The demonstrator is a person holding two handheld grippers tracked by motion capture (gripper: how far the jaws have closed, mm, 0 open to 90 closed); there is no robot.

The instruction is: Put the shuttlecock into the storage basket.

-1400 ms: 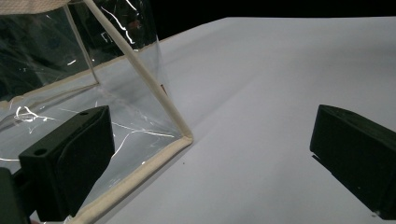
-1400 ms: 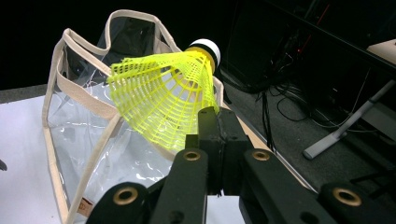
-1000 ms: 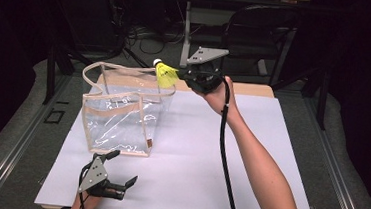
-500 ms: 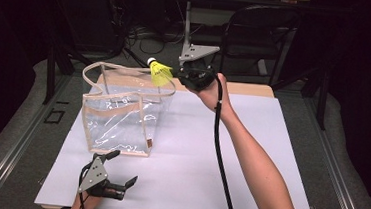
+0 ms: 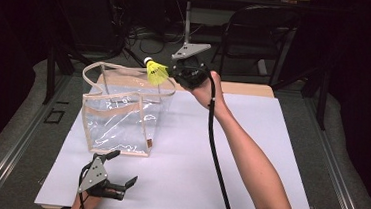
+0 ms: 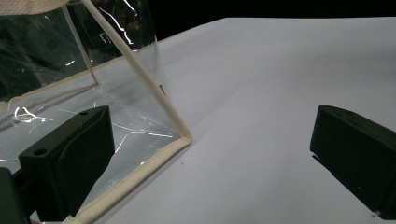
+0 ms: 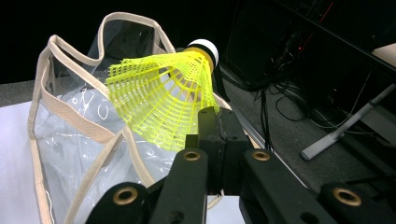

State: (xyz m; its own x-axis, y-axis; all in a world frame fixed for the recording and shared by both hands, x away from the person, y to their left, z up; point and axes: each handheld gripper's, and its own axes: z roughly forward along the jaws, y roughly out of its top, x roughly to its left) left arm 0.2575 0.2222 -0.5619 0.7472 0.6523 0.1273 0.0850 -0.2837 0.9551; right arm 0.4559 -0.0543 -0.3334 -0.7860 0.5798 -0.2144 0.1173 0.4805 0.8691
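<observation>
Work in hand: putting a yellow shuttlecock [image 5: 157, 72] into a clear bag [image 5: 121, 124].

Right gripper [image 5: 176, 73]: jaws pressed together on the edge of the shuttlecock's mesh skirt, as the right gripper view shows [image 7: 163, 102]; cork end points away from the gripper. In the high view the shuttlecock hangs in the air at the far right edge of the bag's open mouth, at about rim height, not yet inside. Whether it sits fully over the opening or just beside the rim cannot be told from these angles.

Left gripper [image 5: 119, 182]: jaws spread, nothing between them, resting low at the near edge of the white table [image 5: 267, 191], just in front of the bag's near corner. The left gripper view looks past both black jaws at the bag's bottom seam [image 6: 140, 182]; it does not touch the bag.

Bag: stands upright, mouth open, beige trim and handles slack. No other contents can be made out through the glare.

Progress, judged: pick-up done, carry nearly done. Left to do: centre the shuttlecock over the mouth, lower, release, withdraw. Risk: the soft rim may fold inward and catch the skirt
</observation>
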